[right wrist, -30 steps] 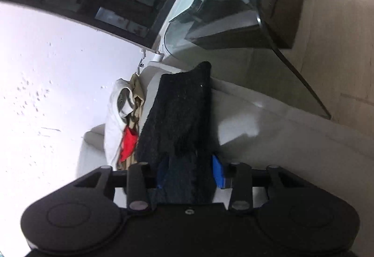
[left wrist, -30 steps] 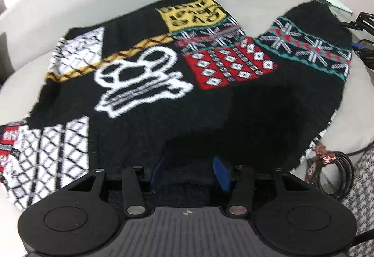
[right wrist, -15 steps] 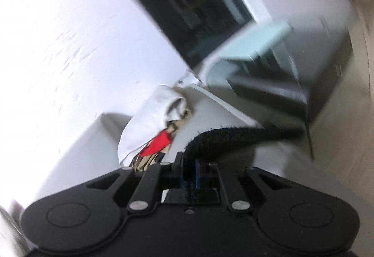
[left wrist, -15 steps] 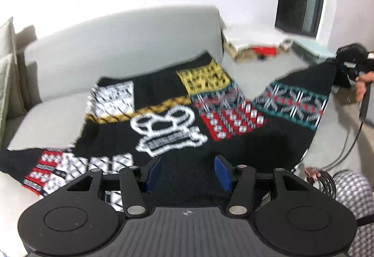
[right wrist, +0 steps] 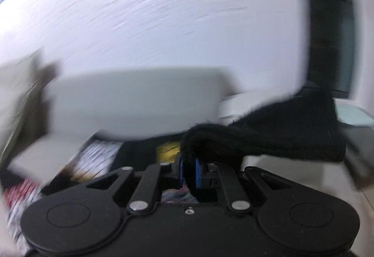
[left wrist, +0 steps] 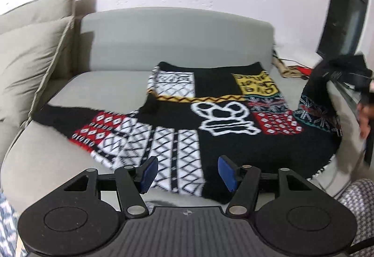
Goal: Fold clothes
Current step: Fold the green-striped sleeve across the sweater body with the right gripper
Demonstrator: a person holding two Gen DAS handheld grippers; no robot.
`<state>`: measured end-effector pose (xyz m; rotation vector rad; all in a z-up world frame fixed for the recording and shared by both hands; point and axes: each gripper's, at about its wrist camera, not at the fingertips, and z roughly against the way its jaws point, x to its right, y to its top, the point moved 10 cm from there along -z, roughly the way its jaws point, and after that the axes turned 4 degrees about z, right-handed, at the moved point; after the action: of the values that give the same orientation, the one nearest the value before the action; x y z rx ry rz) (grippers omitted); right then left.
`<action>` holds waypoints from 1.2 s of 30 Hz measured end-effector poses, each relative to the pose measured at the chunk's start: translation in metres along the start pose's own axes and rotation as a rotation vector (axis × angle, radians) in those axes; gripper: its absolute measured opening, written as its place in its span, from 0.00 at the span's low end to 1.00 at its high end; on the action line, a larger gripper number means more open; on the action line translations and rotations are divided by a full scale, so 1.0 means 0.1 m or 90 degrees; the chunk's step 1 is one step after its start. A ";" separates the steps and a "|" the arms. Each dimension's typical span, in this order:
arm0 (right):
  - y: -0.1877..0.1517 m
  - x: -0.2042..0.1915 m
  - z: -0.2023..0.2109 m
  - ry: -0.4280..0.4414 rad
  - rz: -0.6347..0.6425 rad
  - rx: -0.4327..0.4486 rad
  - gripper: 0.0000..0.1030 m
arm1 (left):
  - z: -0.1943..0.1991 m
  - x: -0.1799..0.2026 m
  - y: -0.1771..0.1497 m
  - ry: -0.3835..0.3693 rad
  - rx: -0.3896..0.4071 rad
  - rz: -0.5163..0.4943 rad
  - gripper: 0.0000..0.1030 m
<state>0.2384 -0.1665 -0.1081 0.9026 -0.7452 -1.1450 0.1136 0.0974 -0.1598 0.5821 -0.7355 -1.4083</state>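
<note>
I see the grey sofa (left wrist: 112, 84) filling both views, and the patterned sweater (left wrist: 210, 121) lies spread flat across its seat, one sleeve reaching toward the cushions (left wrist: 30, 65) at the sofa's far end. My left gripper (left wrist: 187, 174) hangs over the sweater's near hem, its jaws having just been opening, nothing pinched between them. My right gripper (right wrist: 189, 172) is clamped tight on the black cuff (right wrist: 268, 137) of the other sleeve, lifted off the seat.
</note>
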 end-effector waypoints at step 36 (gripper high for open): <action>-0.91 0.51 0.26 0.106 -0.341 -0.202 0.51 | -1.87 -0.36 -0.01 -0.120 -0.193 0.443 0.50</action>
<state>0.1896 -0.2357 -0.1753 0.9366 -0.1718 -1.5808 0.2535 0.1216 -0.2873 -0.0579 -0.7567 -0.8968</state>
